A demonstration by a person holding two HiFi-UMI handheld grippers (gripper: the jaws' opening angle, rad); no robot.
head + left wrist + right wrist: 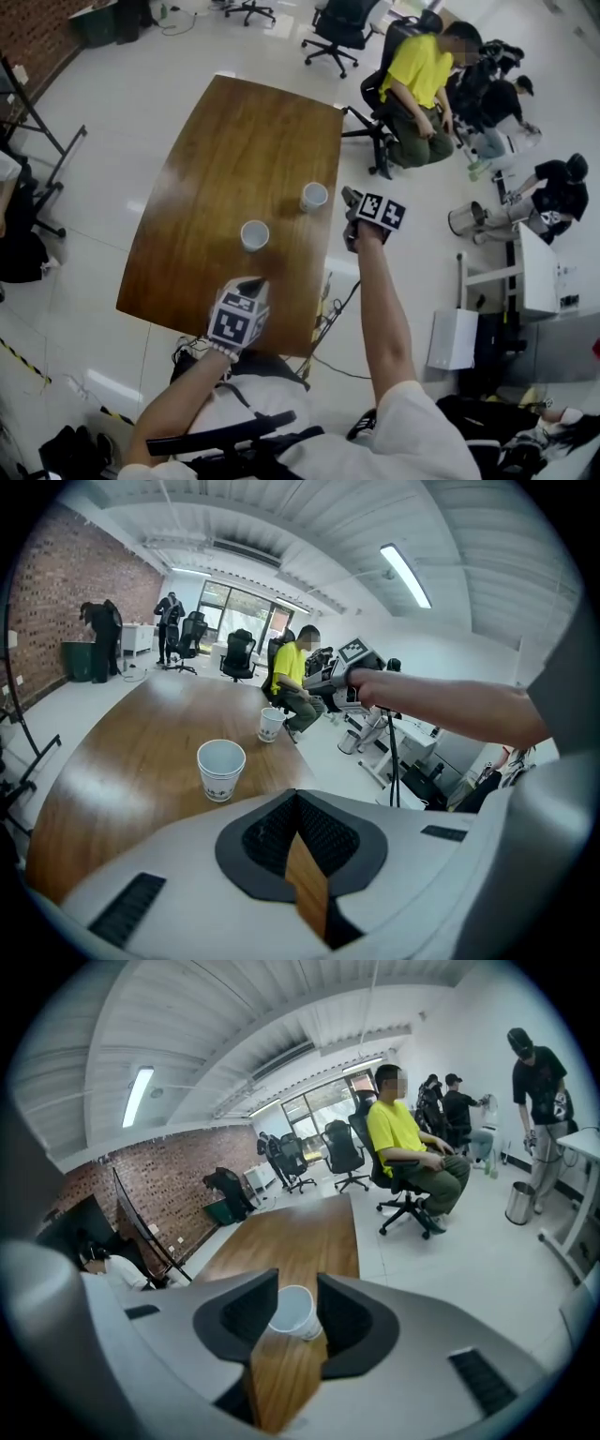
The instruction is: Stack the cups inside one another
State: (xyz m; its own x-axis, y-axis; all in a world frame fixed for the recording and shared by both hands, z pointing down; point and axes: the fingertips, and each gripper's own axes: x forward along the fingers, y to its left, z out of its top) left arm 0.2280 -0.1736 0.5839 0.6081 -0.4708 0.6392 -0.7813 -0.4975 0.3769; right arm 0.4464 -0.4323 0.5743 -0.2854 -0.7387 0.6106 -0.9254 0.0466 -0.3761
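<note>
Two white paper cups stand upright and apart on the wooden table (244, 141). One cup (313, 196) is near the table's right edge, the other (254, 234) nearer the front. My right gripper (350, 217) is at the right edge, just beside the first cup. In the right gripper view that cup (292, 1312) shows between the tips of my open right gripper (296, 1283), and the pads do not touch it. My left gripper (249, 282) hovers over the front edge, short of the nearer cup (221, 769). In its own view the left gripper (298, 799) is shut and empty, with the farther cup (271, 723) behind.
A person in a yellow shirt (417, 84) sits on an office chair right of the table's far end. Other people, a metal bin (461, 219) and a white desk (536, 272) are at the right. Office chairs (337, 33) stand beyond the table.
</note>
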